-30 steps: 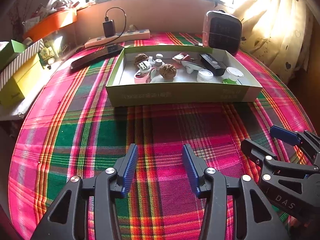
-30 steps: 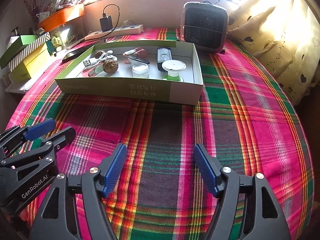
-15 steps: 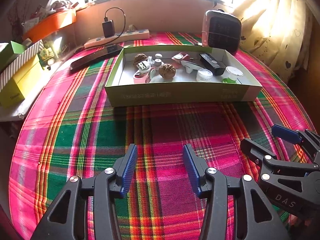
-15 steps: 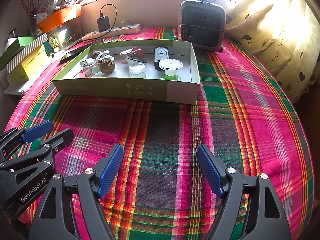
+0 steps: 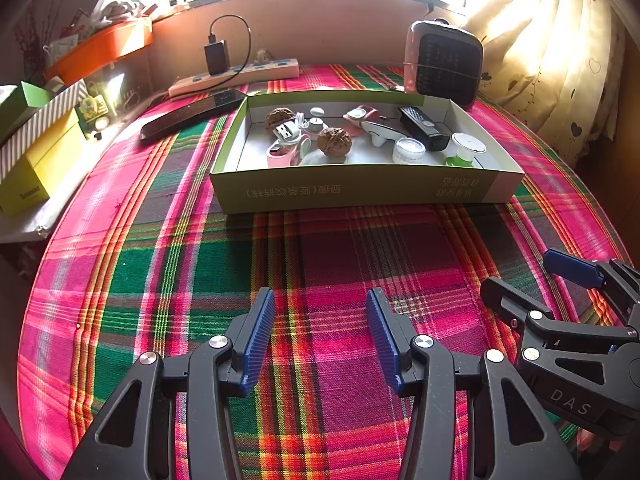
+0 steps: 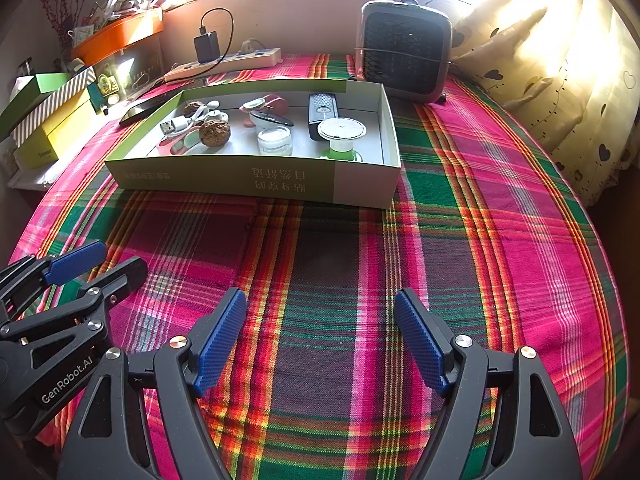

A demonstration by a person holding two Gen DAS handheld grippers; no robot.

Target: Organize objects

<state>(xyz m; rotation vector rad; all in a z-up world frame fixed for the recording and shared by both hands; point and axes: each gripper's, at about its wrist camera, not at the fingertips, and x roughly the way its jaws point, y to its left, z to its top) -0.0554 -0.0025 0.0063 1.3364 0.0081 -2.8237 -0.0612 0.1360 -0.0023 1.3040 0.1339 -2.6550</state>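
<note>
A shallow green and white cardboard box [image 5: 360, 190] [image 6: 256, 180] stands on the plaid cloth ahead of both grippers. In it lie two walnuts [image 5: 334, 142] [image 6: 215, 133], a USB cable [image 5: 286, 131], a black remote [image 5: 424, 128] [image 6: 323, 110], a small white jar [image 5: 408, 150] [image 6: 275, 141], a white-lidded cup on a green base [image 5: 464, 148] [image 6: 342, 136] and pink and white items. My left gripper [image 5: 320, 338] is open and empty, well short of the box. My right gripper [image 6: 320, 342] is open wider and empty, to the right of the left one.
A small heater [image 5: 442, 62] [image 6: 404, 54] stands behind the box. A power strip with a charger [image 5: 236, 74], a long black device [image 5: 192, 114], yellow and green boxes [image 5: 36, 160] and an orange tray [image 5: 100, 48] sit at the back left. A curtain [image 6: 560, 60] hangs at right.
My right gripper has opened a little wider and drawn back slightly from the box. My left gripper has barely moved.
</note>
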